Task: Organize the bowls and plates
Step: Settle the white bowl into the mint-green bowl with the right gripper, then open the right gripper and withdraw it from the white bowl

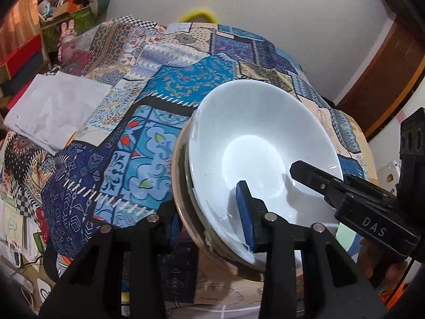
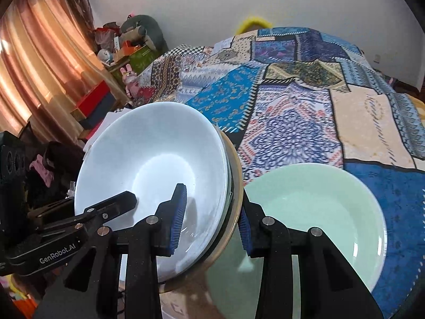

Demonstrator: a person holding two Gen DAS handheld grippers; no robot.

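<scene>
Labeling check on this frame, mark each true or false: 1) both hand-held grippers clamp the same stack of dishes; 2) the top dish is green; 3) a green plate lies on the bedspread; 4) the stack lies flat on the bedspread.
1) True: the left hand-held gripper and right hand-held gripper each pinch the stack's rim.
2) False: the top dish is a white bowl.
3) True: the green plate lies on the patchwork bedspread.
4) False: the stack is held tilted.

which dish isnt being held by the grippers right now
The pale green plate, lying flat on the patterned cloth by itself. The white bowl, top of a tilted stack, is clamped at its rim by both the right gripper and left gripper.
</scene>
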